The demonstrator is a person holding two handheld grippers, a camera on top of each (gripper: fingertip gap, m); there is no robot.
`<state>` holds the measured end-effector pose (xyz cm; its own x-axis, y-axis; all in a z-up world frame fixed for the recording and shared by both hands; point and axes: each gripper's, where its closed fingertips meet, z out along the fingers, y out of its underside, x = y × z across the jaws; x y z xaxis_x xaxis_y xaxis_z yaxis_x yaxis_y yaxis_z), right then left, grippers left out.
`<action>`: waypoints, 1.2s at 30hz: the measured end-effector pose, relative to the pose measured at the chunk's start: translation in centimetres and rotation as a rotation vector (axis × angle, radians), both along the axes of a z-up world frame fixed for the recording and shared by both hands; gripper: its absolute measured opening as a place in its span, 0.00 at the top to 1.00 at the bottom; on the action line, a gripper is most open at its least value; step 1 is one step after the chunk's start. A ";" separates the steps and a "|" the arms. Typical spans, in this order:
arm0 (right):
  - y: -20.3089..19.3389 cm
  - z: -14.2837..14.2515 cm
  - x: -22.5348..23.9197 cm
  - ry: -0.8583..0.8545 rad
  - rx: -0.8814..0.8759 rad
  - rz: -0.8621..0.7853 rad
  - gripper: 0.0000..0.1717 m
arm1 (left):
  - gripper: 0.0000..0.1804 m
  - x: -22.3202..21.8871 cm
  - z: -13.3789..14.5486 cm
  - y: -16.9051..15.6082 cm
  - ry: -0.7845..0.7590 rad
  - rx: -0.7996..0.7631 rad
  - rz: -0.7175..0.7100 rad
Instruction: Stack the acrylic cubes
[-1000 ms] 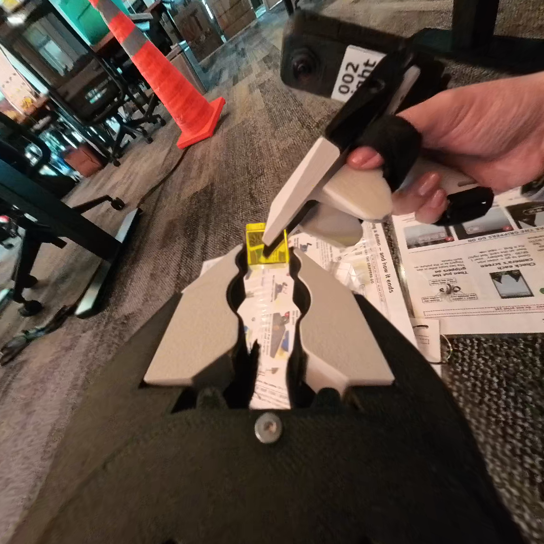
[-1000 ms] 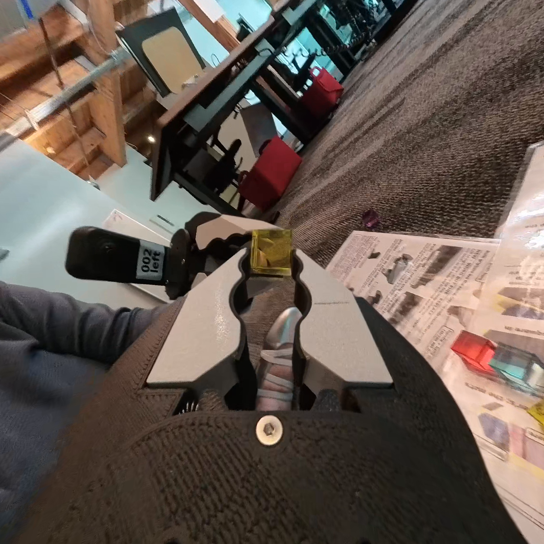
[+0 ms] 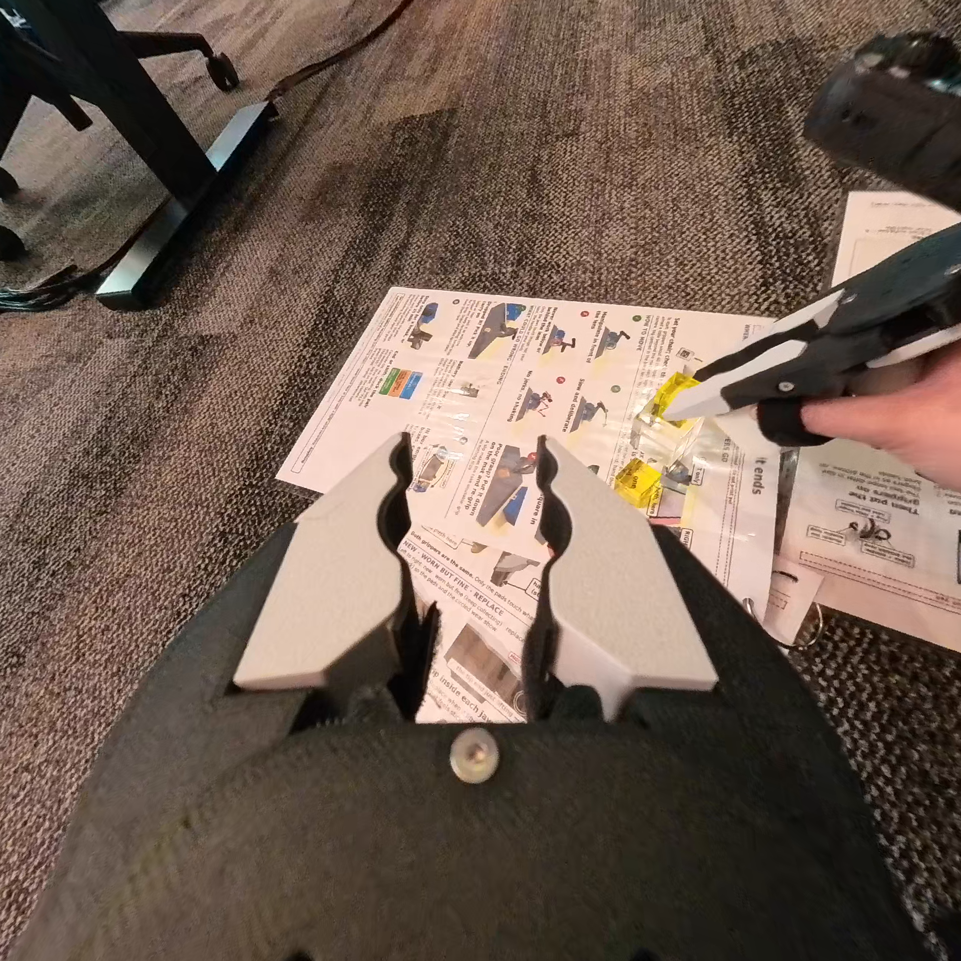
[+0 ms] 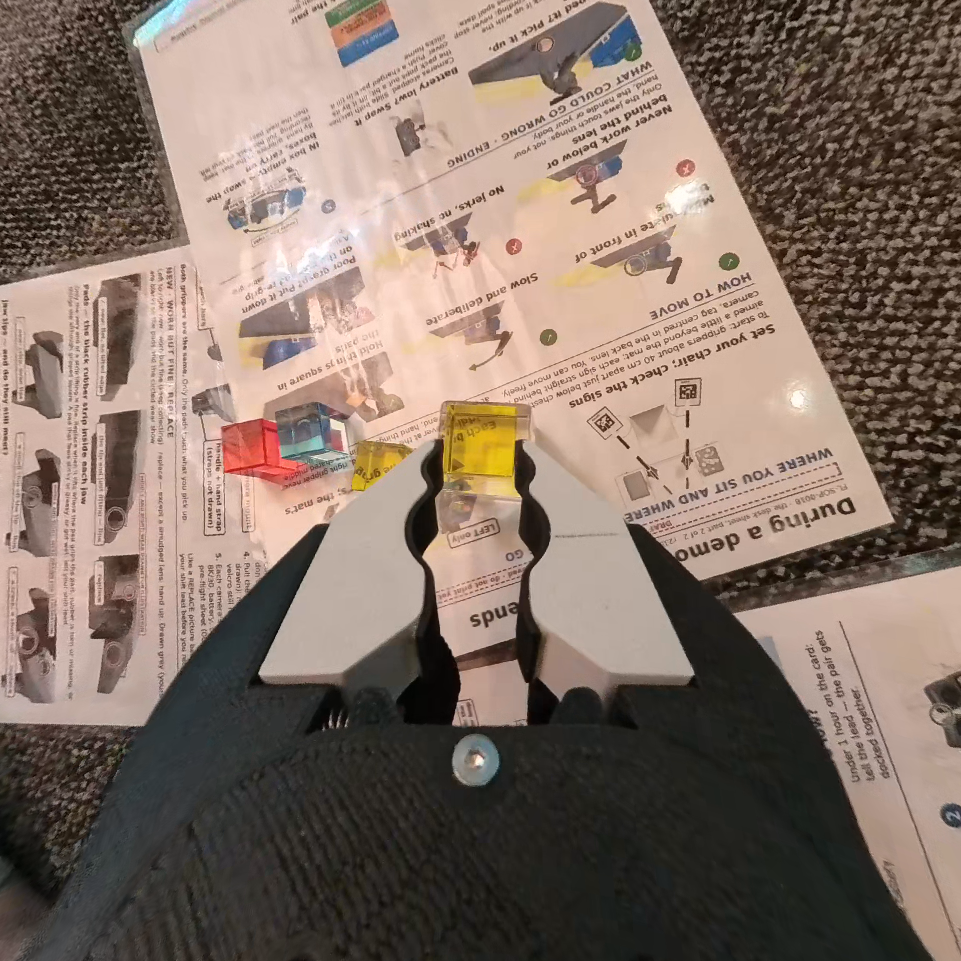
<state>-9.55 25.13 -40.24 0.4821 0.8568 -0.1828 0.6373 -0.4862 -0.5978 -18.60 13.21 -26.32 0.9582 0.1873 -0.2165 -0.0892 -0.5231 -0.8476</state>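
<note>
Right hand-held gripper [image 4: 481, 463] was clamped on a yellow cube [image 4: 481, 442], both black pads pressed against its side faces, holding it at the very fingertips. The cube sat right on top of a clear cube [image 4: 468, 502]; whether it actually rested there or hung just above, could not tell. Tip grip probably kept the wide fingers off the clear cube below. Left hand-held gripper [image 3: 474, 447] stood wide open with nothing between its pads, hanging over the laminated sheet [image 3: 520, 364] well off to the side of the stack, likely to keep out of the way. Everything lay on carpeted floor [image 3: 468, 182], no tabletop involved. A hand [image 3: 884, 431] gripped the right tool's handle.

Counts: two hand-held grippers. Yellow cubes two, the held one and a second yellow cube [image 4: 377, 463] loose on the sheet. Clear cube one. Red cube [image 4: 249, 447] one, touching one teal cube [image 4: 307, 431]. Printed sheets at least three.
</note>
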 end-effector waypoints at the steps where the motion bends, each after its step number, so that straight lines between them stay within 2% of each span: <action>1: -0.1 0.0 -0.1 0.002 0.000 0.000 0.85 | 0.74 0.0 0.0 0.0 -0.004 0.002 0.002; 10: -0.4 -0.4 -0.1 -0.018 0.001 -0.006 0.83 | 0.74 -0.3 -0.1 -0.1 -0.037 0.006 0.017; 13: -0.6 -0.6 -0.2 -0.021 -0.018 0.001 0.67 | 0.74 -0.4 0.0 -0.1 -0.040 0.008 0.018; 14: -0.7 -0.5 -0.2 -0.019 -0.028 0.008 0.64 | 0.74 -0.4 0.0 -0.1 -0.041 0.008 0.019; 16: -0.6 0.5 -0.5 0.013 -0.008 0.028 0.61 | 0.74 -0.5 0.0 -0.2 -0.044 0.011 0.022; 22: -0.2 4.7 -1.7 0.102 0.211 0.148 0.61 | 0.74 -0.2 -0.5 -0.1 -0.086 0.004 0.015; 25: 0.3 6.5 -2.0 0.147 0.321 0.156 0.61 | 0.69 0.9 -3.2 0.3 -0.170 -0.083 -0.047; 28: 0.8 8.4 -2.1 0.223 0.339 0.134 0.64 | 0.66 1.6 -9.0 0.8 -0.240 -0.295 -0.123; 32: 2.1 9.6 -1.5 0.257 0.334 0.097 0.66 | 0.67 1.8 -15.4 0.9 -0.312 -0.438 -0.164; 36: 2.9 10.2 -1.1 0.330 0.242 0.048 0.67 | 0.70 2.2 -17.4 1.7 -0.341 -0.439 -0.213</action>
<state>-10.62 28.07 -30.02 0.3898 0.9141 -0.1114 0.4105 -0.2807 -0.8676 -16.42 14.96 -43.70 0.9939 -0.0545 0.0961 0.0081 -0.8318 -0.5550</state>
